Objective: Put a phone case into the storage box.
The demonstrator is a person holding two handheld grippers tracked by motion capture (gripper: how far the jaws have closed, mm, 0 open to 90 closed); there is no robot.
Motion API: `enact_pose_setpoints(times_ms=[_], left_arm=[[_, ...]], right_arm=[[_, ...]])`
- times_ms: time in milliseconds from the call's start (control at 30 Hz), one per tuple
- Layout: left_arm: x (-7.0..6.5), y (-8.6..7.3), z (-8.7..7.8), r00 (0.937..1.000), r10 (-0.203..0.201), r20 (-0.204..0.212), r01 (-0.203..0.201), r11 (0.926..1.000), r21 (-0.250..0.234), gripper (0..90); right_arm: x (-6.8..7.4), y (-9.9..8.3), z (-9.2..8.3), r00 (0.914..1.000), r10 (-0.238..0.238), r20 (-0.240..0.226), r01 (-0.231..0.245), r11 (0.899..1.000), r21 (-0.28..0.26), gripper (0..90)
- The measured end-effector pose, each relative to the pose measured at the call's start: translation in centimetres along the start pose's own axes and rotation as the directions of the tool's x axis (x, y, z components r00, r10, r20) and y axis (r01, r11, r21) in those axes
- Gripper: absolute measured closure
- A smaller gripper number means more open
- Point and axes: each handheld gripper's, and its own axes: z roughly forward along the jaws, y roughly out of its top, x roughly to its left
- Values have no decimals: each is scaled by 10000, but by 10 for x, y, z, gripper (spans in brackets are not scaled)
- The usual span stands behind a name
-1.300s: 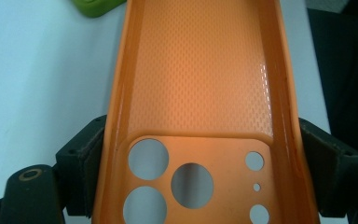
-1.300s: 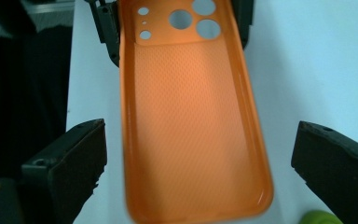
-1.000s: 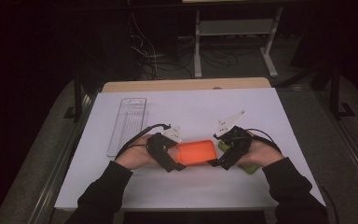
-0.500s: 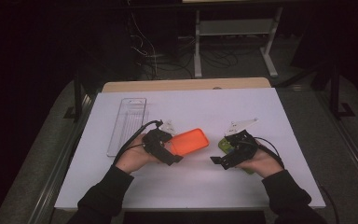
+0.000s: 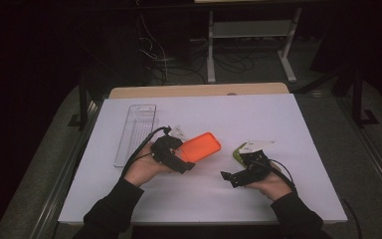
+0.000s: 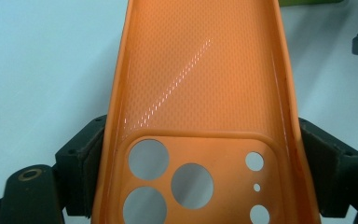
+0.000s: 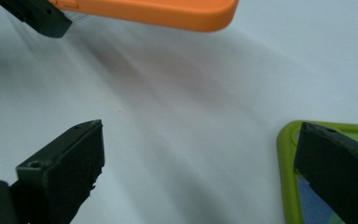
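- A second earlier, both tools met over the orange phone case [image 5: 199, 147] near the middle of the bench [image 5: 303, 124]. At this moment they had parted.
- Our left tool [image 5: 181, 160] kept the case, its jaws pinched on the two long side walls at the camera end, holding it tilted above the white surface.
- Our right tool [image 5: 229, 178] had drawn away and lowered toward the near edge. Its jaws stood spread with nothing between them.
- We judged that the case had come off its phone: a green-edged object [image 7: 289, 154], probably that phone or a second cover, lay on the bench just beside the right tool.
- From the left gripper view, the case [image 6: 200, 93] was soft-looking orange, open side facing the camera, with a fine dotted lining, a raised rim, three large round lens holes and three smaller ones.
- A clear plastic tray [image 5: 137, 132] lay well apart at the far left.
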Motion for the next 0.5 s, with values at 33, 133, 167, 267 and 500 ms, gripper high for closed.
enact_pose_setpoints(times_ms=[33, 133, 167, 267, 500], left_arm=[[0, 0, 0, 10000, 4, 22, -4, 10000, -19, 157], [0, 0, 0, 10000, -37, 63, 37, 10000, -21, 157], [0, -1, 0, 9999, -73, 75, 74, 9999, -78, 157], [1, -1, -2, 9998, -150, 123, 151, 9998, -94, 157], [3, -2, -4, 9997, -225, 95, 226, 9997, -123, 157]], right_arm=[[0, 0, 2, 9999, -99, -68, 99, 9999, -100, 9], [3, 1, 6, 9996, -283, 12, 283, 9996, 49, 9], [4, 1, 7, 9991, -422, 71, 422, 9991, 23, 9], [5, 1, 7, 9986, -515, 138, 515, 9987, 29, 9], [8, 2, 7, 9918, -1168, 525, 1172, 9931, -49, 9]])
